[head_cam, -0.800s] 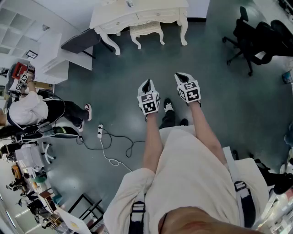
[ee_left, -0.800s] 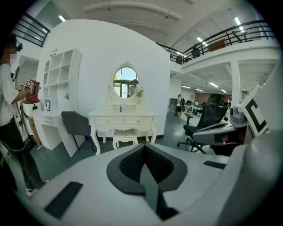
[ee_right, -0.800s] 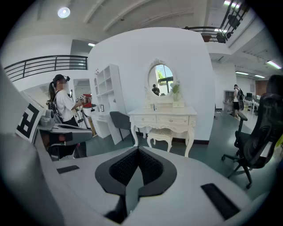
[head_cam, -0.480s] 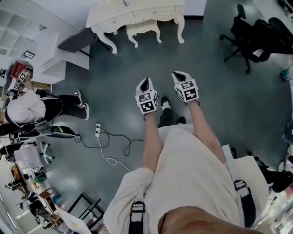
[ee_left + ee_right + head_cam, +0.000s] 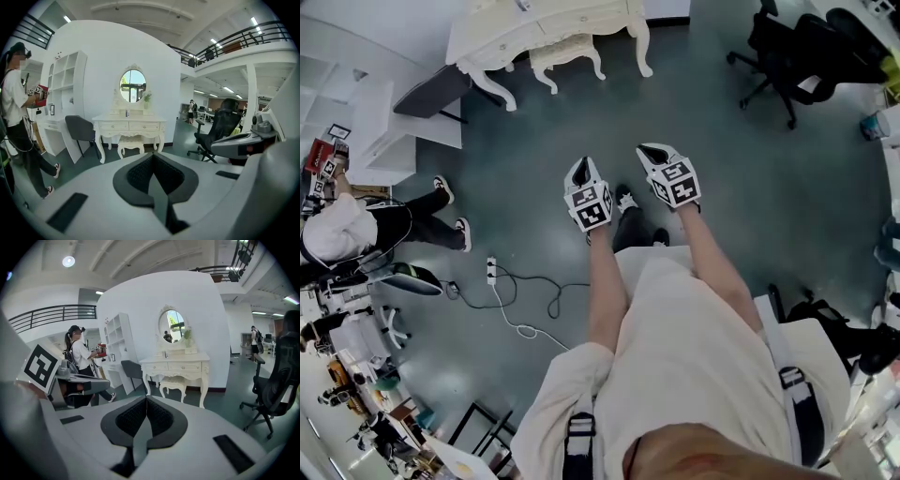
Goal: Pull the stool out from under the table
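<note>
A cream stool (image 5: 567, 54) with curved legs stands tucked under the cream dressing table (image 5: 546, 21), far ahead across the dark floor. In the gripper views the stool (image 5: 131, 143) (image 5: 173, 382) sits between the legs of the table (image 5: 129, 125) (image 5: 176, 365), below an oval mirror. My left gripper (image 5: 578, 172) and right gripper (image 5: 651, 153) are held side by side in front of me, well short of the stool. The left gripper (image 5: 152, 160) and the right gripper (image 5: 146, 401) are both shut, with nothing between the jaws.
A grey chair (image 5: 429, 90) and a white shelf unit (image 5: 382, 122) stand left of the table. A black office chair (image 5: 780, 52) is at the right. A person (image 5: 342, 230) stands at the left, and a power strip with its cable (image 5: 491, 273) lies on the floor.
The table and stool have slid up and left in the head view, and both grippers have shifted slightly up-left. The person at the left has stepped. Both grippers stay shut.
</note>
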